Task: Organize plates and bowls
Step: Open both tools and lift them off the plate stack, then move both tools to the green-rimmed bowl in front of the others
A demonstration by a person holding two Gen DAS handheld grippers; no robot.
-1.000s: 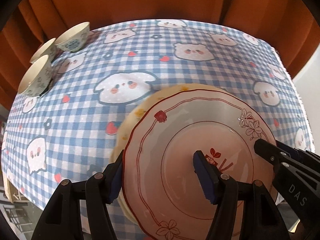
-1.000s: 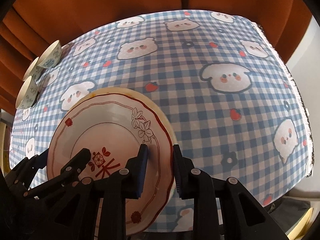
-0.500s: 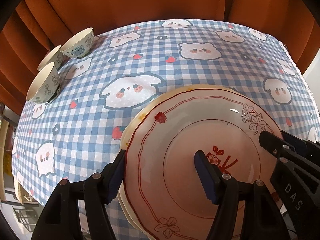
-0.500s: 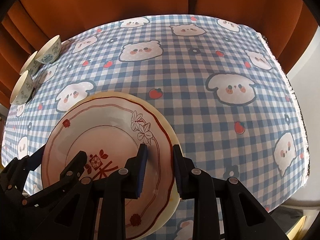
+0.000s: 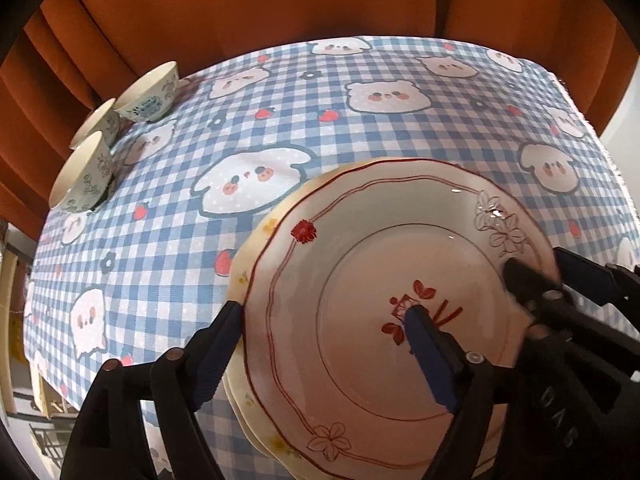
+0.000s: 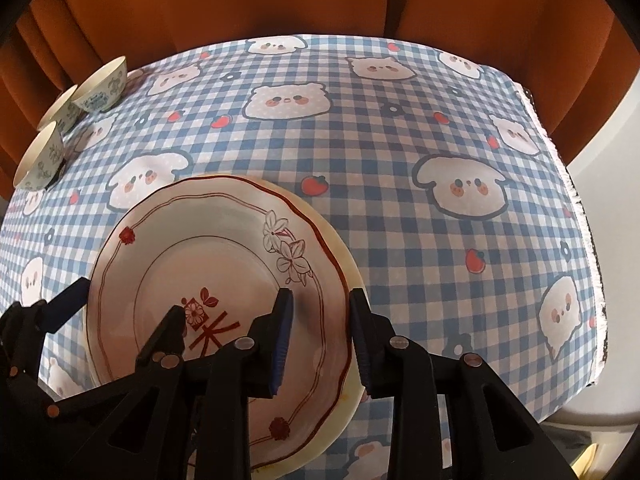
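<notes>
1. Sitting on the checked tablecloth (image 6: 400, 168), near its front edge, is a red-rimmed plate (image 5: 372, 280) stacked on a yellowish plate (image 5: 256, 248) whose rim peeks out around it on the left and front.

2. The left gripper (image 5: 324, 336) straddles the left rim of the stack. Its outer finger stands just outside the edge of the plates, and its inner finger hangs over the painted red motif in the plate's centre.

3. The left jaws have just been opening. They are spread wide now, with the rim between them, and the pads do not press on it; whether the outer pad brushes the edge I cannot tell.

4. The right gripper (image 6: 320, 328) straddles the opposite rim. One finger is over the plate's inner slope below the outlined flowers, and the other is just outside the rim, over the cloth.

5. The right jaws have also just been opening. A gap shows on both sides of the rim, so the plates lie between the pads without being clamped.

6. In each wrist view the other gripper shows at the far side of the plate, so the two tools face each other across the stack.

7. Three patterned bowls (image 5: 148, 96) stand close together at the far left corner of the table, well apart from the plates and both grippers.

8. An orange curtain (image 6: 320, 0) hangs behind the table.
</notes>
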